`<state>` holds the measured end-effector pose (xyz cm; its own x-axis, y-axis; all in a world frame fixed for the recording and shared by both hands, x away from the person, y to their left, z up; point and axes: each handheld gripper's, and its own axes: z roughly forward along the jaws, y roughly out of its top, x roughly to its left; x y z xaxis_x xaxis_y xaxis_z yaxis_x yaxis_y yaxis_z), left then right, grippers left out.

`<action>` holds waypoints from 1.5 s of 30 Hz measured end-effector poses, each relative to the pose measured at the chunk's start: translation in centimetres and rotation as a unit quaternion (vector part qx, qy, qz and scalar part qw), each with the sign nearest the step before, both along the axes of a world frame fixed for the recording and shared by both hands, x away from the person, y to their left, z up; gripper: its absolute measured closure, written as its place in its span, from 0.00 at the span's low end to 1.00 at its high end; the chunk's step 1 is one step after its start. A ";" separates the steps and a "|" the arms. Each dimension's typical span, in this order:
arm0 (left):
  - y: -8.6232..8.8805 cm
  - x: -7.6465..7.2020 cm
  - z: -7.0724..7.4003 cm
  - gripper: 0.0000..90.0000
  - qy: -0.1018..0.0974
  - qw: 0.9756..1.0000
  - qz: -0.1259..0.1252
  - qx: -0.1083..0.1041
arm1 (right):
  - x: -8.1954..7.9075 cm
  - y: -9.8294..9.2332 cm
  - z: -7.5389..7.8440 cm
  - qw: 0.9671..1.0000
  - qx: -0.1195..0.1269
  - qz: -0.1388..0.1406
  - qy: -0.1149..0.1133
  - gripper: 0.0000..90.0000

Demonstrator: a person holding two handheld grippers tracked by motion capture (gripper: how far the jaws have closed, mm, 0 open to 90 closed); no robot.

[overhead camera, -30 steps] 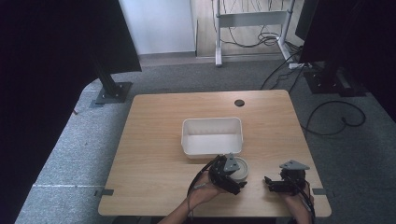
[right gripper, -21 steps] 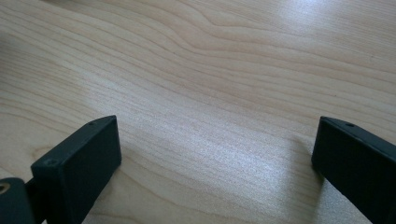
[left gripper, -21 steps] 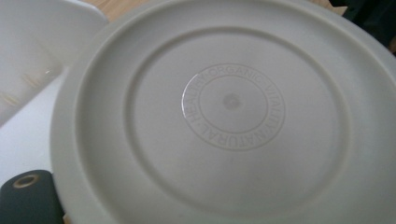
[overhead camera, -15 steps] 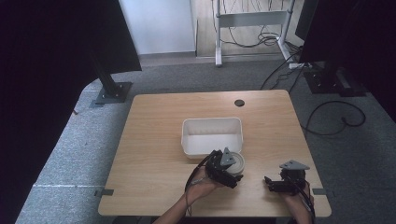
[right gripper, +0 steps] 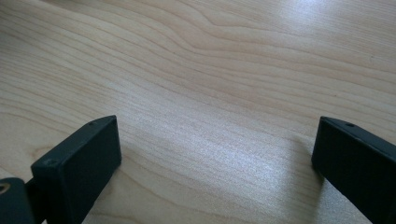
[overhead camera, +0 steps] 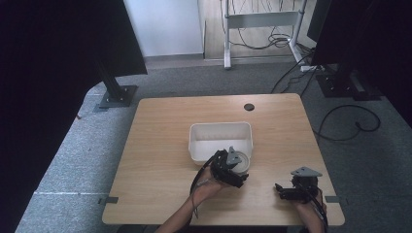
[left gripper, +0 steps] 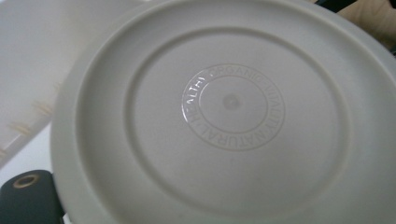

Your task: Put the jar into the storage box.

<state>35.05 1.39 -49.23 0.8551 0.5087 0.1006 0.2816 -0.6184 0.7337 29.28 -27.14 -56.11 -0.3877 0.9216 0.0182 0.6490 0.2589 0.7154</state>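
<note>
A round cream plastic dish [left gripper: 224,116] faces the left gripper's camera bottom-first, with embossed ring lettering at its middle. My left gripper [overhead camera: 235,168] is shut on its rim, and one black finger [left gripper: 25,198] shows at the lower left. In the high view the dish [overhead camera: 241,158] is held tilted at the front right corner of a white rectangular bin [overhead camera: 221,127]. My right gripper [overhead camera: 285,190] rests low near the table's front right edge. It is open, its fingers [right gripper: 77,163] wide apart over bare wood.
The bin stands at the middle of the wooden table [overhead camera: 160,145]. A round cable hole [overhead camera: 249,107] sits near the far edge. Black stands [overhead camera: 116,94] and cables [overhead camera: 340,121] are on the floor beyond the table.
My left gripper has carried the dish away from the person, up to the bin's front right corner. The right gripper has stayed where it was.
</note>
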 end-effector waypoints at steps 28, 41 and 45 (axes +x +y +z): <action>0.9 3.2 1.1 0.11 -0.021 0.999 0.045 -0.001 | 0.0 0.0 0.0 1.000 0.000 0.000 0.000 0.01; 0.9 4.9 1.0 0.11 -0.029 0.997 0.067 -0.002 | 0.0 0.0 0.0 1.000 -0.001 0.000 0.000 0.01; 0.9 5.5 0.8 0.11 -0.029 0.997 0.077 -0.005 | 0.0 0.0 0.0 1.000 0.000 0.000 0.000 0.01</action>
<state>40.51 2.27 -48.45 0.7591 0.6353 0.1421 0.3296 -0.5633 0.7577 29.28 -27.14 -56.11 -0.3877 0.9216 0.0179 0.6488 0.2591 0.7155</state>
